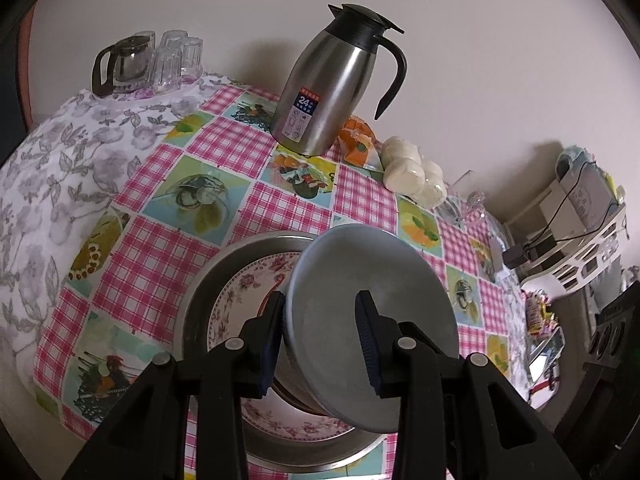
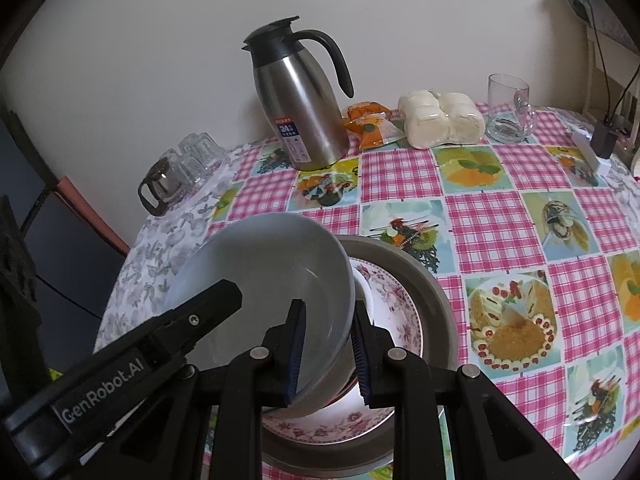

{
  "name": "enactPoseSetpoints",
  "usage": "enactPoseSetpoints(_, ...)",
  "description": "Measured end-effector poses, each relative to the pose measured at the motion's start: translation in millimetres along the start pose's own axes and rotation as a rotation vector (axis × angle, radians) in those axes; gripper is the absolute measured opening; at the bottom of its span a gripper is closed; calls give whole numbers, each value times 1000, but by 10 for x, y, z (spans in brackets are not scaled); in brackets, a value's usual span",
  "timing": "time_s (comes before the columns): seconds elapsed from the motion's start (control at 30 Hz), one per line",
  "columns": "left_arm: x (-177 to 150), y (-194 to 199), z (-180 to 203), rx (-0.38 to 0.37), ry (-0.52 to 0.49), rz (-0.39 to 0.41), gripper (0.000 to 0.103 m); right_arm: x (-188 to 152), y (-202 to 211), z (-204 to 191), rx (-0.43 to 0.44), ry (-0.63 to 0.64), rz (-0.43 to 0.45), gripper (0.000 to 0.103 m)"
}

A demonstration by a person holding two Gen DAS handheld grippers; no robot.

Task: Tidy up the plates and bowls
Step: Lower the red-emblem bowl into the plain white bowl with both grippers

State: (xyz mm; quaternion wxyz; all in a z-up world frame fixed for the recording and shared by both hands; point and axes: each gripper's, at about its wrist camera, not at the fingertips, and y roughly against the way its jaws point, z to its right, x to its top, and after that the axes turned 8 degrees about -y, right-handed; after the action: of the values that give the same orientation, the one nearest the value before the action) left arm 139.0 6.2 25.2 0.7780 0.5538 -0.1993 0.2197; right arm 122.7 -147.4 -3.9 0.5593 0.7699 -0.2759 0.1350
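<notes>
A grey bowl (image 1: 372, 320) (image 2: 264, 272) hangs tilted over a floral plate (image 1: 240, 300) (image 2: 400, 312), which lies in a round metal tray (image 1: 200, 292) (image 2: 436, 300). Both grippers hold the bowl by opposite sides of its rim. My left gripper (image 1: 320, 328) has one finger outside the wall and the other inside, closed on it. In the right wrist view its black finger (image 2: 216, 296) reaches the bowl's left rim. My right gripper (image 2: 328, 344) is shut on the right rim, one pad inside and one outside. A white piece under the bowl is mostly hidden.
A steel thermos jug (image 1: 332, 84) (image 2: 300, 104) stands at the back of the checked tablecloth (image 2: 500, 220). Beside it lie an orange packet (image 2: 368, 124) and wrapped white buns (image 2: 440, 120). A glass mug (image 2: 510, 108) is at back right. A glass teapot and tumblers (image 1: 148, 60) sit at back left.
</notes>
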Motion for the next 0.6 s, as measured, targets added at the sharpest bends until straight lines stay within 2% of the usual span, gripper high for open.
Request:
enactPoseSetpoints(0.27,18,72,89,76,-71,34,44,0,6,18,-24,9,14,25)
enactPoseSetpoints(0.5,19,53,112,91,-83,28,46,12,42,14,-30,23,26,25)
enactPoseSetpoints(0.57,21,79,128,96,-88,32,50,13,33,22,-31,19,21,25)
enactPoseSetpoints(0.6,20,91,133,94,-90,36,56,18,38,29,-34,16,22,25)
